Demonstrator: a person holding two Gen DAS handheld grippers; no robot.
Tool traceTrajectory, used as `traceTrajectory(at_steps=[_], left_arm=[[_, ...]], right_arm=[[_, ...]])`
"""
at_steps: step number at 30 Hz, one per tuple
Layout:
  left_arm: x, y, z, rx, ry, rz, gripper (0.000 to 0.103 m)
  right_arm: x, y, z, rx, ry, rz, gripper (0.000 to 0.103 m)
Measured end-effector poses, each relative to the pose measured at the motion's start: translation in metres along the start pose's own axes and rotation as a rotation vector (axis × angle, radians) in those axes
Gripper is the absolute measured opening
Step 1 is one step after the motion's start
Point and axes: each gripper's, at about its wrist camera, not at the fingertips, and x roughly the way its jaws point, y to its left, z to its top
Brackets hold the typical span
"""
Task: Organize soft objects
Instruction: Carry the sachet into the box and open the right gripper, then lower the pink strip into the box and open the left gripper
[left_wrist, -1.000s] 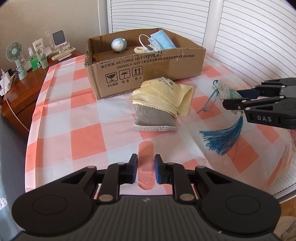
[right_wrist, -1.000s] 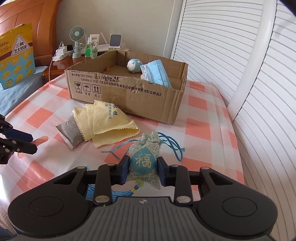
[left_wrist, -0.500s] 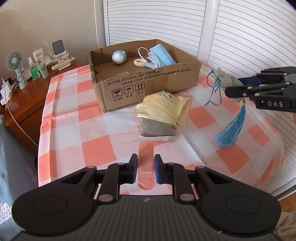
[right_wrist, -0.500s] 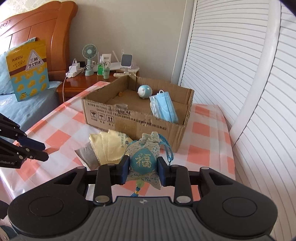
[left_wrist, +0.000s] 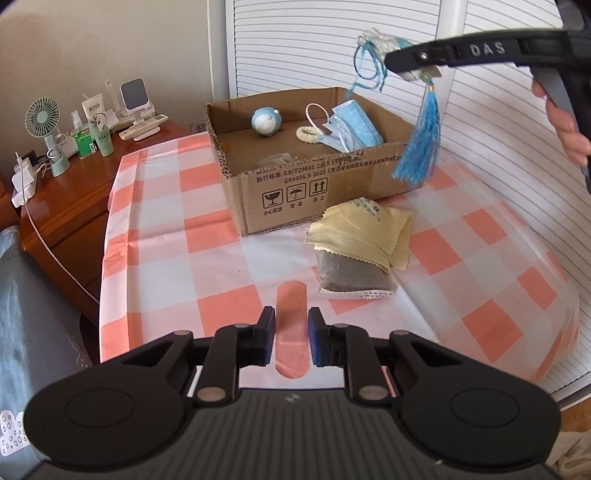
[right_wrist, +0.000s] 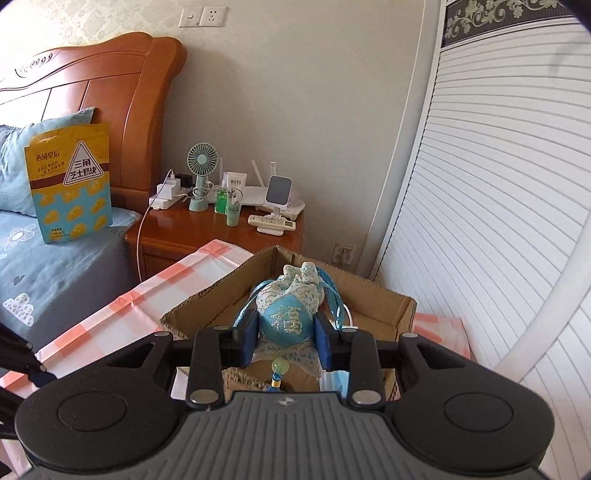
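Sachet (right_wrist: 287, 320) hung over the far cardboard box (left_wrist: 317, 192) | right gripper (right_wrist: 286, 341) pinched it | left gripper (left_wrist: 291, 336) spread, holding nothing

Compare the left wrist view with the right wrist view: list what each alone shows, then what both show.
Left wrist only: yellow scalloped cloths on a grey fabric pouch, and the empty left gripper.

Right wrist only: orange wooden headboard and yellow snack bag.

Both: brown cardboard box, and the blue embroidered tasselled sachet clamped in the right gripper.
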Motion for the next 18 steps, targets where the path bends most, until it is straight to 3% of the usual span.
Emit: traceTrajectory(at_steps=[5,7,9,10,18], left_arm=[[0.005,0.011,0.002,-0.011,0.008,0.013,0.017],[0.007,0.014,0.005,-0.011,0.008,0.016,0.017],[0.009,0.017,0.007,-0.009,0.008,0.019,0.017],[0.010,0.019,0.009,-0.009,0.009,0.018,0.017],[0.016,0.021,0.026,0.025,-0.008,0.022,0.017]], right_arm=[[0.037,-0.006,0.021,-0.019,0.015,-0.002,0.037],[0.049,-0.009,0.023,-0.012,0.028,-0.003,0.051],[0.059,-0.009,0.020,-0.010,0.041,-0.014,0.087],[0.062,-0.009,0.016,-0.006,0.035,-0.016,0.091],[0.065,-0.010,-0.003,0.031,0.076,0.004,0.101]])
